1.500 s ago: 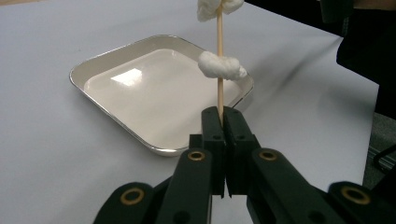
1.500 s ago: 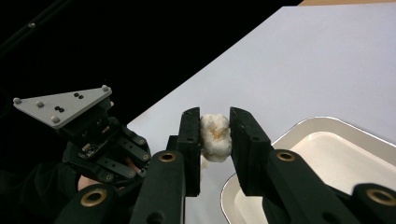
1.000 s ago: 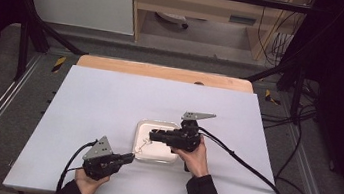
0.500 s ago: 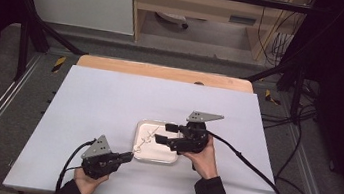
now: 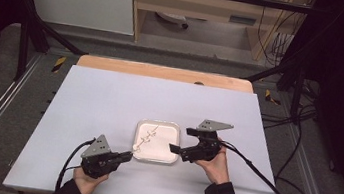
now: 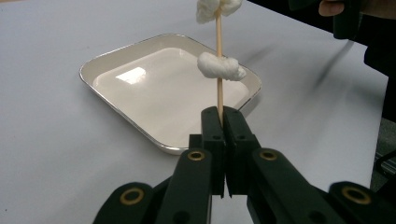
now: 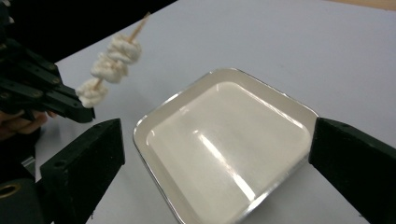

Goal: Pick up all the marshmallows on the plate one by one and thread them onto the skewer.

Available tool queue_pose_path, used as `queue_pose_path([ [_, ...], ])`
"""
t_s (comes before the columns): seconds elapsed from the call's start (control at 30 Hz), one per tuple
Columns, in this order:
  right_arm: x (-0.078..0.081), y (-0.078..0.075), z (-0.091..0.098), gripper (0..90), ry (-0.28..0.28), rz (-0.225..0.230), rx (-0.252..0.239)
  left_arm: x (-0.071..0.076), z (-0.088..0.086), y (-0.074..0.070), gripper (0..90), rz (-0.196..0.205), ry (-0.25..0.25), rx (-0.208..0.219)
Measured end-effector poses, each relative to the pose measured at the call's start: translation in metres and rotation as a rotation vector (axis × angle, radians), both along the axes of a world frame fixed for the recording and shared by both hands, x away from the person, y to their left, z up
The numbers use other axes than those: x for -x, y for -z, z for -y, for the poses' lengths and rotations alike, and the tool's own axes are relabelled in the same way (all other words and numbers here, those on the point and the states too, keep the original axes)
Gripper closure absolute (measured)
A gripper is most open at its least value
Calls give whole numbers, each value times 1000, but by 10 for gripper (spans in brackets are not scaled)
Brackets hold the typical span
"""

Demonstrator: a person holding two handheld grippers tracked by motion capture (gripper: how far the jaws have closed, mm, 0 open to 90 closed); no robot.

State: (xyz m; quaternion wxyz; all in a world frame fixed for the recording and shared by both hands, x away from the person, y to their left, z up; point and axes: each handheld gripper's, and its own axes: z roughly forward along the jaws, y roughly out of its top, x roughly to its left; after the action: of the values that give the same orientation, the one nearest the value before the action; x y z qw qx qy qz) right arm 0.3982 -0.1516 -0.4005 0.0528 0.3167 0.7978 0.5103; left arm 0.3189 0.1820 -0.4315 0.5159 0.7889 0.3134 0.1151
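Observation:
A wooden skewer [image 6: 218,93] threaded with three white soft lumps [image 7: 112,65] slants up over the white tray [image 5: 174,127]. My left gripper [image 6: 219,119] is shut on the skewer's lower end, at the tray's near left corner [image 5: 124,157]. The nearest lump [image 6: 219,67] sits a little above the jaws. My right gripper [image 5: 180,139] hovers at the tray's right edge. Its jaws have just been opening and now stand wide apart [image 7: 215,135] with nothing gripped; the tray's rim [image 7: 140,135] lies below them. The left gripper [image 7: 46,93] appears at the far left of the right gripper view.
The tray rests on a pale table sheet [image 5: 109,99] with a wooden edge [image 5: 163,71] at the far side. Cables trail from both grippers; the right one [image 5: 256,168] runs off towards the table's right edge. A dark frame and shelving stand beyond.
My right gripper has drawn back to the right, from over the tray beside the skewer to the tray's right edge, and its jaws have opened wide. The left gripper and skewer stayed put.

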Motion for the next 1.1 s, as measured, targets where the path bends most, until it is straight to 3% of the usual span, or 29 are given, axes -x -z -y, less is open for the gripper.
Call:
queue_pose_path([
  [0.3, 6, 21, 25, 6, 54, 5, 100, -2, -1, 0, 883, -11, -1, 2],
  [0.8, 23, 47, 75, 4, 143, 10, 137, -7, -2, -6, 882, -22, 3, -8],
  [1.1, 30, 49, 94, 4, 164, 41, 163, -15, 2, -14, 882, -39, 0, -37],
])
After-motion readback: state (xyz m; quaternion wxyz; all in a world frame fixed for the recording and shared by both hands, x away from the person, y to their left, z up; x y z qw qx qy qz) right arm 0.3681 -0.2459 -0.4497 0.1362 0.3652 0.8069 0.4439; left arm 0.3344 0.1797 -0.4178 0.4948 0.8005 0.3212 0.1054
